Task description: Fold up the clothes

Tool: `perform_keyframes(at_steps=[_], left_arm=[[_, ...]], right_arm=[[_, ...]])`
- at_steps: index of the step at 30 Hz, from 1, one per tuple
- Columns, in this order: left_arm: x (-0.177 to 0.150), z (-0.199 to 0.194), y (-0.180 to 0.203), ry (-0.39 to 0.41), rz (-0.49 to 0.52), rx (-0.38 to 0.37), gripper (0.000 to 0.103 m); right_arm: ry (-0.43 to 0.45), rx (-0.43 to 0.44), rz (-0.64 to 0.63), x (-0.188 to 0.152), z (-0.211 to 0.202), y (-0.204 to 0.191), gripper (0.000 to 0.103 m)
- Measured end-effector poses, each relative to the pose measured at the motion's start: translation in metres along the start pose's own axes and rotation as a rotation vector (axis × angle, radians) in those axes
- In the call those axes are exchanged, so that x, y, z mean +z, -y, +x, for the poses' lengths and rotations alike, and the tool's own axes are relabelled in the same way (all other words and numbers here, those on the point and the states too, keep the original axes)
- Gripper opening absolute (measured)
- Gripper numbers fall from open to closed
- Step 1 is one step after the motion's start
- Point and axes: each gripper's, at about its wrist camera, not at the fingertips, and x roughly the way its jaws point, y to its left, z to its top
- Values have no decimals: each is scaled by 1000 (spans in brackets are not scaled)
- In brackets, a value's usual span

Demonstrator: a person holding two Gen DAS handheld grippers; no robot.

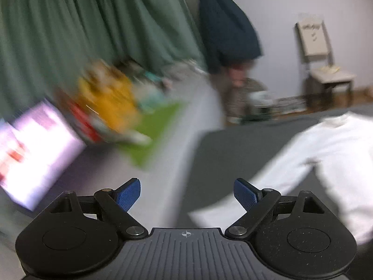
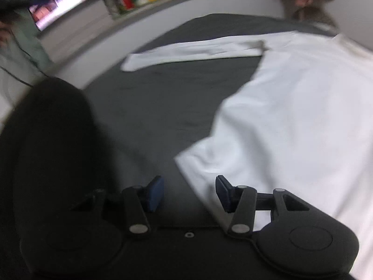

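A white long-sleeved top (image 2: 291,107) lies flat on a dark grey sheet (image 2: 163,98), one sleeve (image 2: 186,52) stretched out to the left. My right gripper (image 2: 189,192) is open and empty, low over the sheet beside the top's bottom left corner. In the left wrist view the same top (image 1: 326,154) lies to the right, its sleeve (image 1: 233,207) running toward my left gripper (image 1: 187,194), which is open and empty above the sheet's left edge. Both views are motion-blurred.
A pale grey border (image 1: 177,140) runs along the sheet's far side. Beyond it are a lit screen (image 1: 35,149), yellow and red packages (image 1: 109,102), a green curtain (image 1: 81,23), a person (image 1: 240,79) and a chair (image 1: 324,63). A dark shape (image 2: 46,128) fills the left of the right wrist view.
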Motion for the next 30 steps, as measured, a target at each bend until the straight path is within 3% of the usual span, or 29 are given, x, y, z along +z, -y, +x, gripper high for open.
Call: perform_keyframes(at_steps=[2,5,11,14,17,18,19,23,26,30], left_arm=[[3,-25,-24,2,20,48,89],[-11,-41,-45,23,-86,-7,89],[-80,-35,-8,11,-134,-156,89],[-110,-33,17,-11,-180,-247,89],[-130,-20,34,-38,-269,-335,89],[-136,-15,38,-45,-300,-355,89],[-142,-13,42,-50,-324,-373,89],[-165,-3,57,-65,-415,-430,89],[-179,3,70,-77,-457,-457,89],[-190,11,91,-84,-488,-507,89]], right_arm=[[9,-45,-42,-3,9,-10,49],[22,-84,-110,3,29,-29,48],[38,-184,-400,1,59,-70,43],[27,-233,-467,1,76,-78,34],[7,-281,-496,0,93,-80,19],[11,-292,-504,0,95,-80,9],[15,-299,-500,2,96,-80,7],[136,-117,-268,24,56,-67,7],[200,149,27,41,23,-44,7],[112,245,133,39,31,-24,7]])
